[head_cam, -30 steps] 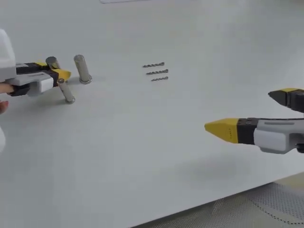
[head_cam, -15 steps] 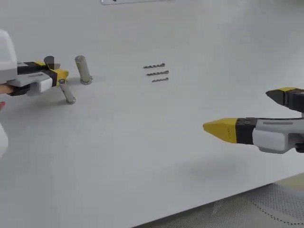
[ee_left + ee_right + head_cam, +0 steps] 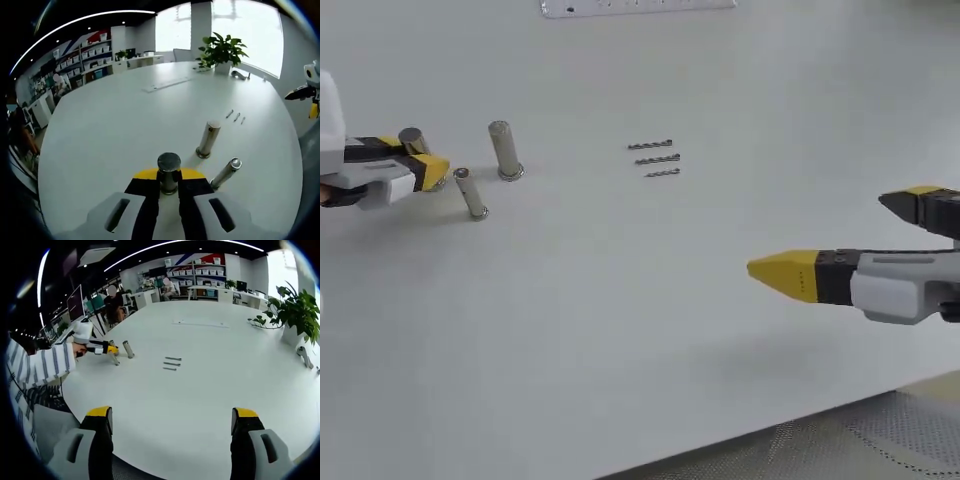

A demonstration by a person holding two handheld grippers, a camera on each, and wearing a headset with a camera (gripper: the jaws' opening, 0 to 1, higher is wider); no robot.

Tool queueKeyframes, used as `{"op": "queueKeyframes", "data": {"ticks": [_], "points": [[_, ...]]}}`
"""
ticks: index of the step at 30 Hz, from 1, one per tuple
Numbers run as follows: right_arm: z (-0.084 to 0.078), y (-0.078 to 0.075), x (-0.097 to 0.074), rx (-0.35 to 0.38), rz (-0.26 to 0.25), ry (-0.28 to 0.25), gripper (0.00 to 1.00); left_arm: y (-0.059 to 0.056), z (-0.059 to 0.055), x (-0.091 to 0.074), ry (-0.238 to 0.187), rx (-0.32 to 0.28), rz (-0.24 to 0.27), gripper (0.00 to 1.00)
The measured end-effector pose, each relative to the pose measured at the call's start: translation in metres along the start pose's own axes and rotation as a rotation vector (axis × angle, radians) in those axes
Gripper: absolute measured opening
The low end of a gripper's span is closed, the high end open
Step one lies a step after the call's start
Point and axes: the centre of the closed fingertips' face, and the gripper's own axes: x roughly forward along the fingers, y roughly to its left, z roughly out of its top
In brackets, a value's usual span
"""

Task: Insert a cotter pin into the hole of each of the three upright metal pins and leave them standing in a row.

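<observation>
Metal pin [image 3: 169, 163] clamped in left gripper [image 3: 169, 181], right gripper [image 3: 172, 413] agape

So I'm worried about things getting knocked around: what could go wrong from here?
The left gripper is shut on one metal pin right beside the lying pin and the upright pin; swinging it could roll one or topple the other. The three cotter pins are thin and lie close together, so the open right gripper might nudge the neighbours when picking one.
</observation>
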Motion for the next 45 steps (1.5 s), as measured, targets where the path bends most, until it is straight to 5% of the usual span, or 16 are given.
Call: {"op": "queueKeyframes", "data": {"ticks": [6, 9, 28, 33, 45], "points": [[0.002, 0.002, 0.000, -0.004, 0.007, -0.007, 0.98, 0.006, 0.002, -0.013, -0.016, -0.022, 0.013, 0.09], [0.002, 0.003, 0.000, -0.007, 0.011, -0.008, 0.97, 0.005, 0.008, -0.024, -0.038, 0.034, 0.027, 0.09], [0.008, 0.014, -0.005, -0.018, 0.040, -0.043, 0.97, -0.031, 0.043, -0.092, -0.184, -0.024, 0.014, 0.09], [0.011, 0.016, -0.006, -0.021, 0.045, -0.057, 0.97, -0.041, 0.044, -0.097, -0.198, 0.004, 0.008, 0.09], [0.017, 0.018, -0.009, -0.022, 0.059, -0.086, 0.98, -0.083, 0.031, -0.087, -0.163, 0.028, -0.075, 0.09]]}}
